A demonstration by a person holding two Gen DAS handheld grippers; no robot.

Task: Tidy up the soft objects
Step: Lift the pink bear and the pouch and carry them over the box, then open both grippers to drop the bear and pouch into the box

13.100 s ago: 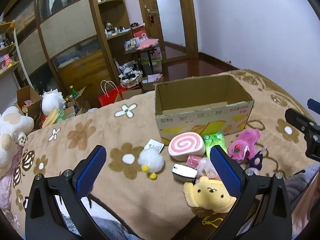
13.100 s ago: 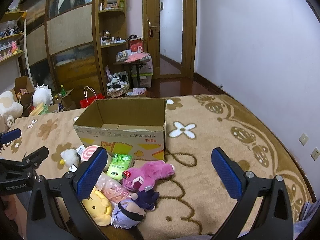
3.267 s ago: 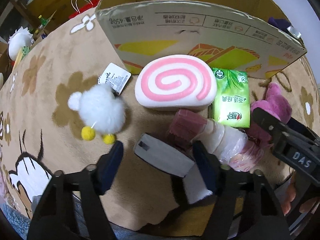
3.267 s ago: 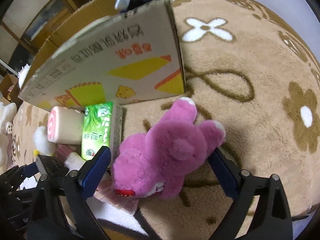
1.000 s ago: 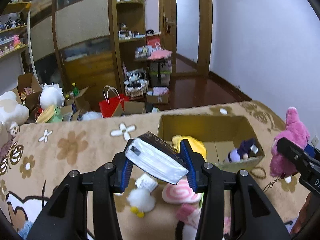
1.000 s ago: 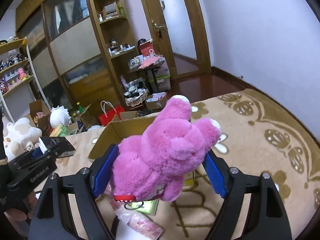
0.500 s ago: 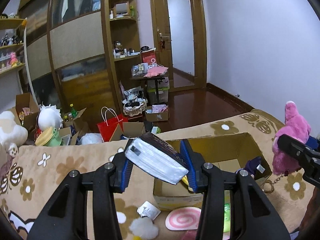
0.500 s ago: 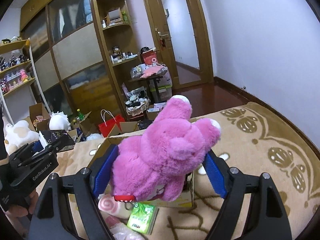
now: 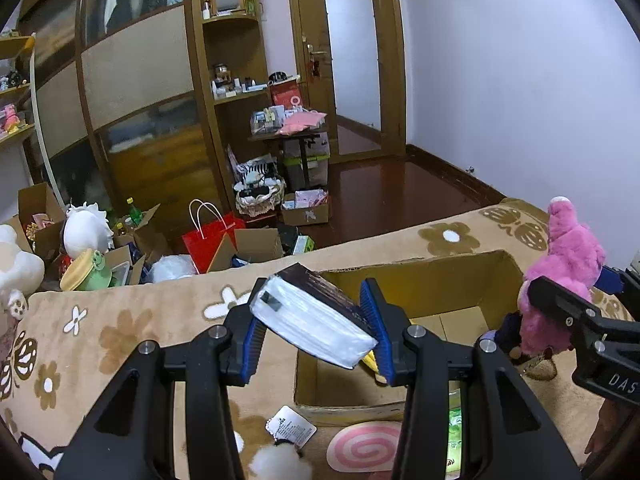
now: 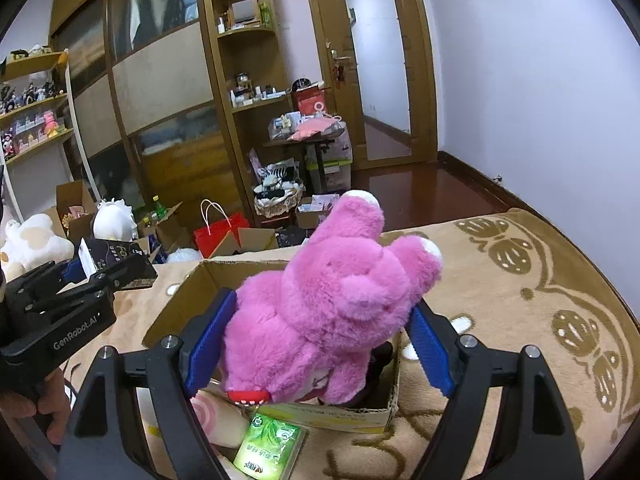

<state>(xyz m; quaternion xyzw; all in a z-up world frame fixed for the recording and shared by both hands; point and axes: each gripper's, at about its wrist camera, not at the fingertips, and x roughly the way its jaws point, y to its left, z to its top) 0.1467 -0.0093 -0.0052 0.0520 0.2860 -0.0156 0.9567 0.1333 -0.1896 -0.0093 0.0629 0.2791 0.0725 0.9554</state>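
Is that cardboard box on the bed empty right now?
No. The cardboard box is open on top, and a yellow plush and a dark toy show inside; the claws hide the rest.

This is a lived-in room in a home, most likely a bedroom. A tan blanket (image 9: 132, 320) patterned with brown and white flowers covers a soft surface like a bed in the foreground. A tall wooden wardrobe (image 9: 132, 80) with curved shelves (image 10: 256, 100) holding small household items lines the far wall beside a wooden door with a frosted glass panel (image 9: 352, 60). The dark wooden floor (image 9: 392, 196) is cluttered with open cardboard boxes (image 9: 36, 216), a red paper shopping bag (image 9: 208, 236), plush toys (image 10: 112, 220) and a small side table (image 9: 300, 140) piled with belongings. Figurines sit on wall shelves (image 10: 32, 120) at the left.
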